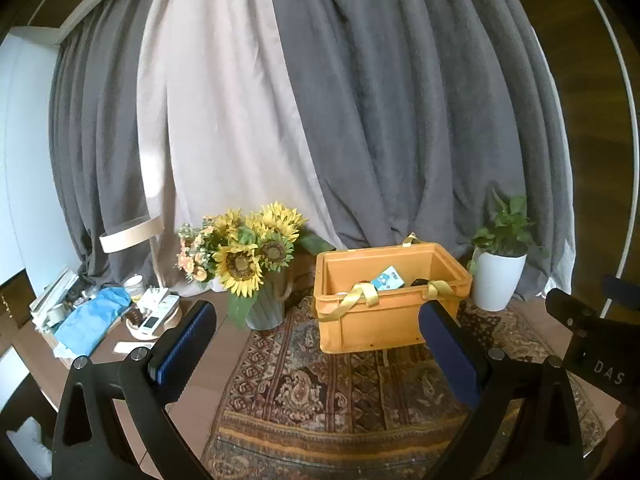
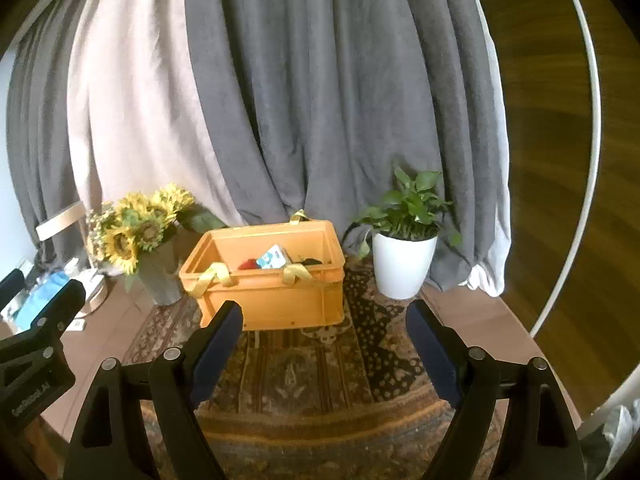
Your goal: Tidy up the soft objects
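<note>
Left claw (image 1: 316, 340) is hovering spread wide and empty above the rug (image 1: 320, 392); right claw (image 2: 324, 344) is hovering likewise, spread and holding nothing. Both are facing the orange crate (image 2: 272, 300), which is sitting on the rug toward the table's (image 2: 480, 328) far edge, between the sunflower vase (image 2: 160, 276) and the white plant pot (image 2: 402, 264). Soft items, a red one (image 2: 249, 265) among them, are lying inside beside a light-blue carton (image 2: 274, 258); yellow ribbons (image 2: 216, 274) are draping over the near rim. Judgement: each claw should be descending over the rim, clear of the ribbons, and pinching fabric only, gently.
</note>
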